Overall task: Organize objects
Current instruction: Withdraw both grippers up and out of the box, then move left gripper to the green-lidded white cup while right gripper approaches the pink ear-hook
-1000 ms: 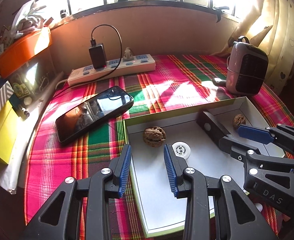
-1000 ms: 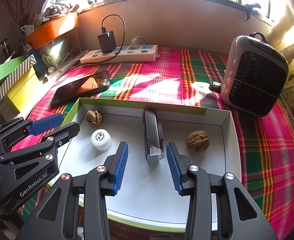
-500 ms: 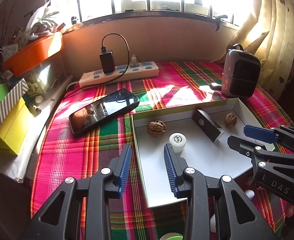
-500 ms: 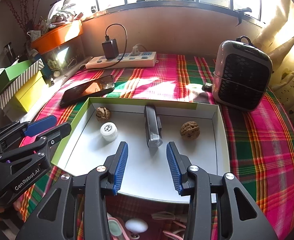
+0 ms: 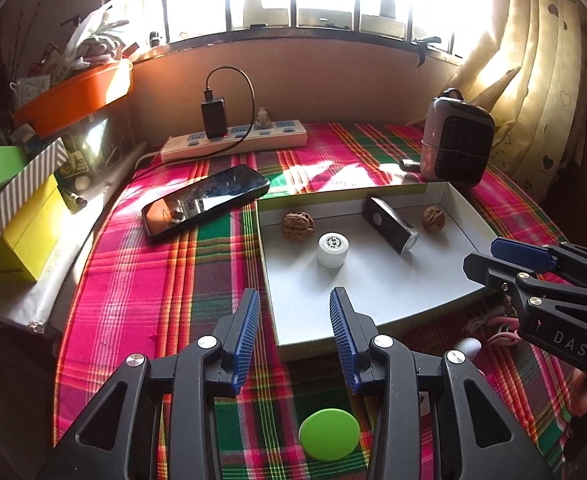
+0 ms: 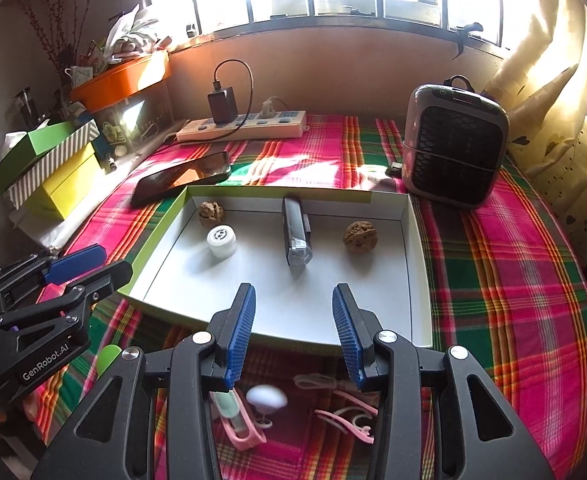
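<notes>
The left gripper [image 5: 293, 330] hangs over the plaid cloth [image 5: 141, 280] of the desk, its blue-padded fingers [image 5: 246, 332] spread and holding nothing, just in front of the near left corner of the shallow white tray [image 5: 377, 304]. Below it, near the desk edge, lies a green round disc [image 5: 328, 433]. The right gripper [image 6: 293, 330] is also spread and empty, poised over the tray's near rim [image 6: 293, 338].

Inside the tray [image 6: 161, 232] lie 4 things, well apart: a walnut [image 6: 211, 212] in the far left corner, a white cap [image 6: 222, 241] just in front of it, a dark oblong device [image 6: 294, 232] in the middle pointing toward the gripper, and a 2nd walnut [image 6: 360, 237] to the right.

In front of the tray, under the right gripper, sit a white egg-shaped piece [image 6: 266, 397], a pink holder [image 6: 239, 424] and pink clips [image 6: 349, 416].

Beyond the tray, a black phone [image 6: 181, 178] lies touching or just beside its far left corner; I cannot tell which. A grey heater [image 6: 455, 152] stands off its far right corner, and a power strip [image 6: 245, 124] with a black charger [image 6: 222, 104] runs along the wall.
</notes>
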Demonstrator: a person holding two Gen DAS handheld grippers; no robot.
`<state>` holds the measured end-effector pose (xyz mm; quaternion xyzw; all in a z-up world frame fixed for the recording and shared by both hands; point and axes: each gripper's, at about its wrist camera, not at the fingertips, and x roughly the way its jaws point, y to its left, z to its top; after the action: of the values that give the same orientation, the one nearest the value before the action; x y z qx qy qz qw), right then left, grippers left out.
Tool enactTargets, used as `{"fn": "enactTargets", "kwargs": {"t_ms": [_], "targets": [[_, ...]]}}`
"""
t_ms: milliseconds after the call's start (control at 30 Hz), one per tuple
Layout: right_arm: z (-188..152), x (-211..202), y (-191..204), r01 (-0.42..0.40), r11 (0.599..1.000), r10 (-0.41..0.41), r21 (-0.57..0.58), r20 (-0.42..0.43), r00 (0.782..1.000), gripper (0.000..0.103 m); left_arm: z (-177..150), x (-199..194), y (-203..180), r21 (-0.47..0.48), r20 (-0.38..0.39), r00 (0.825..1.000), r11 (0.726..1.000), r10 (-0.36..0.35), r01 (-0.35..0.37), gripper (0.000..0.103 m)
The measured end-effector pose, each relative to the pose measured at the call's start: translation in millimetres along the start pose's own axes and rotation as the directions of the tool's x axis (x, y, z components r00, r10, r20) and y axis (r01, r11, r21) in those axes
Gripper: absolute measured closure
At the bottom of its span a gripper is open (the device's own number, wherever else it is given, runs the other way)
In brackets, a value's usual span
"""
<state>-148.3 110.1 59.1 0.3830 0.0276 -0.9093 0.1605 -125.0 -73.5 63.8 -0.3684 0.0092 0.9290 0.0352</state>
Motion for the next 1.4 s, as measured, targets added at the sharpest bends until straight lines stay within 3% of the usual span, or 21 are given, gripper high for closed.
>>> {"fn": "enactTargets", "kwargs": {"t_ms": [667,1133,1400], "targets": [[-42.3,-26.8,-49.0,0.065,0.997,-0.065,0.03,0.002,0.998,0.057,-42.7,-13.8,18.4,-0.086,-0.053,0.99,0.988,-0.132,0.127,0.058],[-66.8,-11.2,-52.2,-0.067,0.997,0.064,-0.048,-0.067,0.996,0.057,-63.7,-9.0,4.7,-0.075,-0.126,0.98,0.987,-0.152,0.143,0.056],[-66.4,1.6,-43.8,-0.097,0.989,0.085,-0.108,-0.11,0.99,0.057,-66.2,-2.1,1.7,-0.079,-0.151,0.979,0.989,-0.139,0.128,0.056]]}}
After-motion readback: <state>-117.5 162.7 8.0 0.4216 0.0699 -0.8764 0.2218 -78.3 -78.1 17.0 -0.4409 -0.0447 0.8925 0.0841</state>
